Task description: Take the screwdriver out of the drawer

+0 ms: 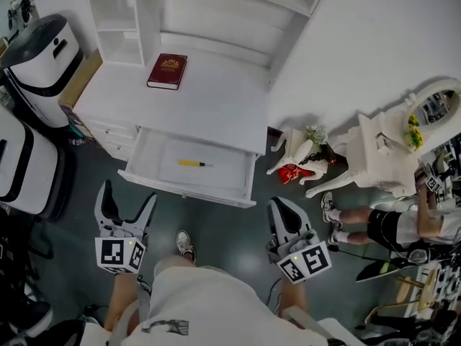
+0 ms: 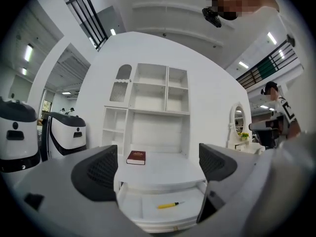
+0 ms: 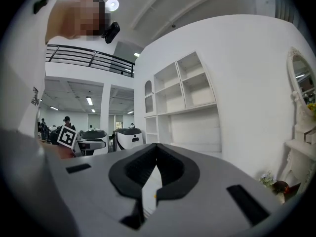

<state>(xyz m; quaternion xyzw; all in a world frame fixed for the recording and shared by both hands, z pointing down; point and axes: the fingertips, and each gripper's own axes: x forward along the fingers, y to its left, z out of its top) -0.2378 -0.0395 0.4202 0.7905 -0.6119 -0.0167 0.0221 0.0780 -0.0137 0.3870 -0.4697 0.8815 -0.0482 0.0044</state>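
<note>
A yellow-handled screwdriver (image 1: 193,163) lies on the floor of the pulled-out white drawer (image 1: 148,180) under the desk top. In the left gripper view the screwdriver (image 2: 169,205) shows between and beyond the jaws. My left gripper (image 1: 128,206) hangs open in front of the drawer's left part, well short of it, with nothing between its fingers. To the right of the drawer's front, my right gripper (image 1: 284,216) is held shut and empty. In the right gripper view its pads (image 3: 170,168) meet at the tips.
A dark red book (image 1: 167,71) lies on the white desk (image 1: 216,96), which carries open shelves (image 1: 115,20) behind. White-and-black robots (image 1: 39,52) stand at the left. A small white dressing table with a mirror (image 1: 403,132) and another person's legs (image 1: 360,218) are at the right.
</note>
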